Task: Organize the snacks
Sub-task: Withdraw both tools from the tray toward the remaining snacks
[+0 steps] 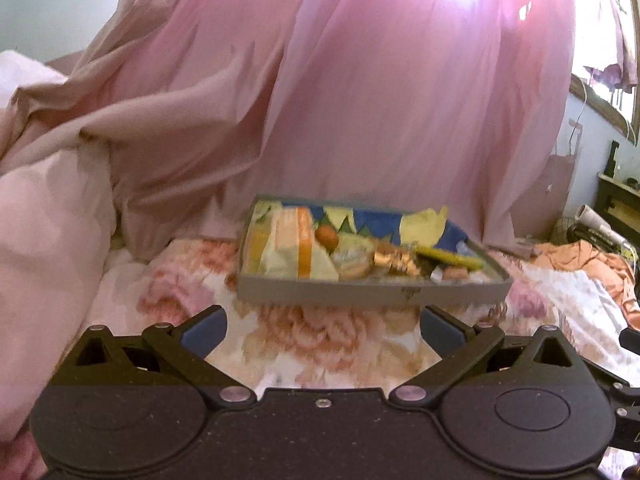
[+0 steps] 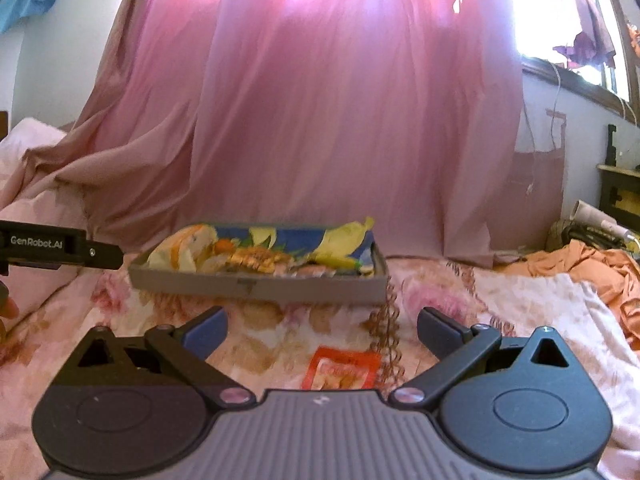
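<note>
While both grippers hang spread and empty over the floral bed (image 1: 320,340), left gripper (image 1: 323,330) and right gripper (image 2: 322,330) face a grey tray (image 1: 360,292) of snacks (image 1: 296,246) near the curtain (image 1: 360,100). Red packet (image 2: 342,368) lies on bed just before right gripper.

bare floral bedspread (image 2: 280,332) lies before the snack tray (image 2: 260,286); curtain (image 2: 340,120) walls off behind it
</note>
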A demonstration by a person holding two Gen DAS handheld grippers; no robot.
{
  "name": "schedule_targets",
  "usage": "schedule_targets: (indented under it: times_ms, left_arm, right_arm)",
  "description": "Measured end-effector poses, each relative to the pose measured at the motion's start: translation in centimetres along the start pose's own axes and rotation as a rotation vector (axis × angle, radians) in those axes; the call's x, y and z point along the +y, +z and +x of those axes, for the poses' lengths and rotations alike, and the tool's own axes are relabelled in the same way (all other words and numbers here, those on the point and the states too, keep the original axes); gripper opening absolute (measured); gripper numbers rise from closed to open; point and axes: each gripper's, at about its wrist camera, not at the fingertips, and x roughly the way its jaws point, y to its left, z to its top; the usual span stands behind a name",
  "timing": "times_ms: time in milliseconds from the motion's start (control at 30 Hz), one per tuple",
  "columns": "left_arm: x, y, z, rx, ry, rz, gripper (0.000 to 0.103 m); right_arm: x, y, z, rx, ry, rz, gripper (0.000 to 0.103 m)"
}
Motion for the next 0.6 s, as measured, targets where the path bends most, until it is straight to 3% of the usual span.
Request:
schedule_targets:
  times_ms: [600]
  left_arm:
    - [1.1,-6.6,0.7,0.207,0.043,0.004,0.102]
  right_arm:
    - [1.9,-3.8,-0.1,0.180,0.047,-0.010,0.103]
